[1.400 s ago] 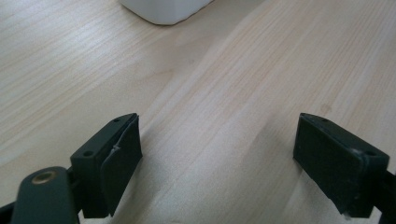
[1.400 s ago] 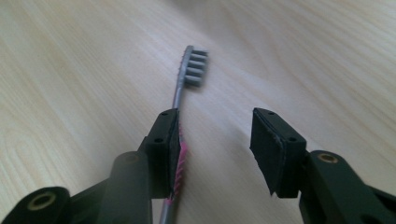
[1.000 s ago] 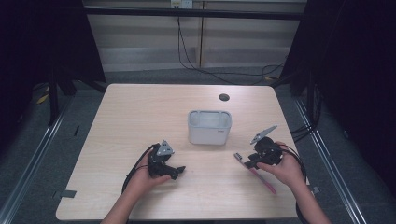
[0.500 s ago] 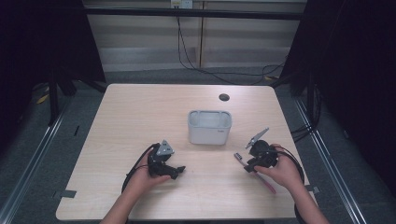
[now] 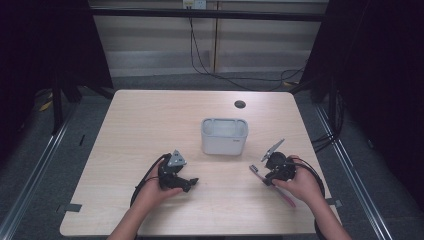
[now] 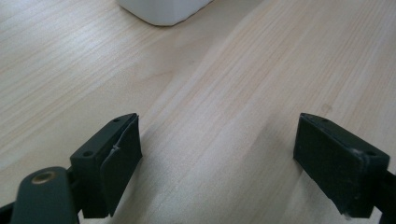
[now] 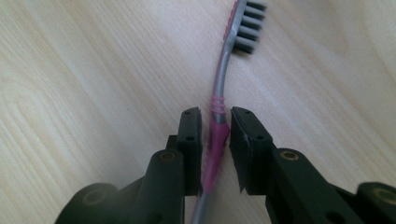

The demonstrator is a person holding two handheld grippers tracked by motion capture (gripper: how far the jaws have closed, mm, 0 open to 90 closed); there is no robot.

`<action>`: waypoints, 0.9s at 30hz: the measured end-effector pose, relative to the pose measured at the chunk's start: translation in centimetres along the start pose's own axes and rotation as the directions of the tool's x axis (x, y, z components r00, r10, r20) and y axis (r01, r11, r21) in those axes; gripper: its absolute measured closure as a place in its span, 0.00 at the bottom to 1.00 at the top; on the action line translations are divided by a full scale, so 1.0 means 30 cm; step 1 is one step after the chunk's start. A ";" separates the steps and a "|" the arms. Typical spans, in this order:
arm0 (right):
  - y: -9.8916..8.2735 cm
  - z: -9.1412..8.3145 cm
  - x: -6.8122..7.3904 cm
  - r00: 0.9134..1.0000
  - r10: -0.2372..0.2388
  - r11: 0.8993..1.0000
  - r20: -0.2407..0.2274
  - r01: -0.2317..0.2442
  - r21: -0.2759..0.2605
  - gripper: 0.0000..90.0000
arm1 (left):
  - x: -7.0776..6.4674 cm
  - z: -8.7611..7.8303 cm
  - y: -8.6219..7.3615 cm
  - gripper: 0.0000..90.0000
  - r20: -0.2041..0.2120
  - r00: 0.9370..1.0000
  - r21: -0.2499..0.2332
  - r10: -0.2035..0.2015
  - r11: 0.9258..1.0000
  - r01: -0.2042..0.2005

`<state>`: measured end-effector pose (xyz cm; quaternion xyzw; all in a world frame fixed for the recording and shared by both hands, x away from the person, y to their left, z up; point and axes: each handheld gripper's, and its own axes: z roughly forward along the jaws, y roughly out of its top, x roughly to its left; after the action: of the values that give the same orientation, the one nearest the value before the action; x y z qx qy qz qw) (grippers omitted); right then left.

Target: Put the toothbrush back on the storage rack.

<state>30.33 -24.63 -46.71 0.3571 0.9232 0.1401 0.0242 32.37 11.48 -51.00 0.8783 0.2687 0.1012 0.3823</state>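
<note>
A pink and grey toothbrush (image 5: 281, 194) (image 7: 223, 70) lies flat on the wooden table (image 5: 150, 125), its dark bristles pointing away in the right gripper view. My right gripper (image 5: 267, 179) (image 7: 215, 116) reaches down over the handle, just behind the pink ribs. Its jaws have just been closing and stand narrow on either side of the handle, one pad against it and a thin gap at the other. My left gripper (image 5: 192, 182) (image 6: 217, 135) rests on the table at the front left, open wide over bare wood.
A white rectangular container (image 5: 224, 136) (image 6: 163, 11) stands at the table's middle, between and beyond the two grippers. A small dark round grommet (image 5: 240, 104) sits near the far edge. Cables trail from both grippers toward the front edge.
The right gripper has tipped down onto the toothbrush and its jaws have narrowed around the handle. The left gripper and the container have not moved.
</note>
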 end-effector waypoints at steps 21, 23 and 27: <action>-0.022 -0.102 -0.030 0.999 0.048 0.975 0.006 -0.046 -0.218 0.89 | 0.000 0.000 0.000 0.16 0.002 1.000 0.000 -0.002 1.000 0.002; -0.023 -0.115 -0.031 0.999 0.048 0.967 0.007 -0.044 -0.252 0.89 | 0.000 0.000 0.000 0.16 0.002 1.000 0.000 -0.001 1.000 0.001; -0.021 -0.138 -0.028 0.999 0.050 0.947 0.011 -0.044 -0.319 0.89 | 0.000 0.000 0.000 0.16 0.002 1.000 0.000 -0.001 1.000 0.001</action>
<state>29.95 -26.63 -42.95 0.3717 0.8794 0.2844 0.0868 32.38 11.48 -51.00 0.8781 0.2689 0.1003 0.3828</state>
